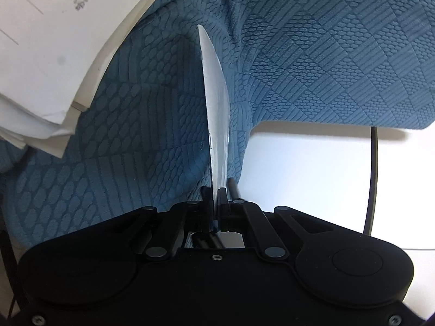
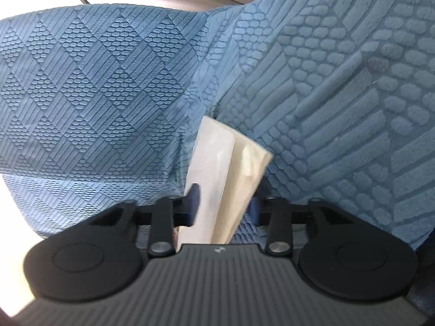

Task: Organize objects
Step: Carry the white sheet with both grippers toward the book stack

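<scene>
In the left wrist view my left gripper (image 1: 216, 194) is shut on a thin white card-like sheet (image 1: 216, 108) that stands on edge and points away toward a blue textured cloth (image 1: 312, 62). In the right wrist view my right gripper (image 2: 223, 203) holds a stiff cream-white folded card or packet (image 2: 217, 168) between its fingers, its far end pushed into a fold of the same blue cloth (image 2: 95, 95). The right finger is mostly hidden behind the packet.
A stack of white papers (image 1: 40, 54) on a white board lies at the upper left of the left wrist view. A white table surface (image 1: 312, 176) shows at right, with a thin black cable (image 1: 373, 176) running across it.
</scene>
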A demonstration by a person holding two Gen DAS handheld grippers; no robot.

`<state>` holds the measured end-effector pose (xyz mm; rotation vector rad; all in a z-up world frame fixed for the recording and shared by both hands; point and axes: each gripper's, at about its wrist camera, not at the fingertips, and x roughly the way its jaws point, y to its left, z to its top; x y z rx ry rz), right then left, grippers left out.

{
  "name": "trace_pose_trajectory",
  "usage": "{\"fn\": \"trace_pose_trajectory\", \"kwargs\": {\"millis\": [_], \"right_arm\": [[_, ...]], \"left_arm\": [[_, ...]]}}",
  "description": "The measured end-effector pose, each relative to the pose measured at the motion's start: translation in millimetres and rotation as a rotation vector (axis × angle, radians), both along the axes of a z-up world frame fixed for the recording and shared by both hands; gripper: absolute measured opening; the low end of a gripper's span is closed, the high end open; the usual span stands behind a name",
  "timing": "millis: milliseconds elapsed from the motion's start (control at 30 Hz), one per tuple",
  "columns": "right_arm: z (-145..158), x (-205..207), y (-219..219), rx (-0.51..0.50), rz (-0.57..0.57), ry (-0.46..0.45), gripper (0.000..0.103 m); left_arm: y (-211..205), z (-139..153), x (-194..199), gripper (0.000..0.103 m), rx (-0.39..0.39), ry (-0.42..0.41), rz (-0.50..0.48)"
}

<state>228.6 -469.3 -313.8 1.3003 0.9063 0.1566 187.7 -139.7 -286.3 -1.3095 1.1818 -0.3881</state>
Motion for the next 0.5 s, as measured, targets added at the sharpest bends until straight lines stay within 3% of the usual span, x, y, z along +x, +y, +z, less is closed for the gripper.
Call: {"fn": "trace_pose_trajectory", "kwargs": {"millis": [33, 133, 500], "right_arm": [[1.1, 1.0, 2.0, -0.008, 0.008, -0.003, 0.013], [11.1, -1.5, 1.9, -0.033, 0.025, -0.042, 0.008], [64.4, -23.7, 9.7, -0.136, 0.056, -0.117, 0.007]], "left_arm": [[0.7, 2.1, -0.3, 0.002, 0.011, -0.002, -0.008], [2.2, 11.6, -1.6, 0.002, 0.063, -0.021, -0.032], [11.3, 62.3, -7.7, 0.006, 0.127, -0.08, -0.104]]}}
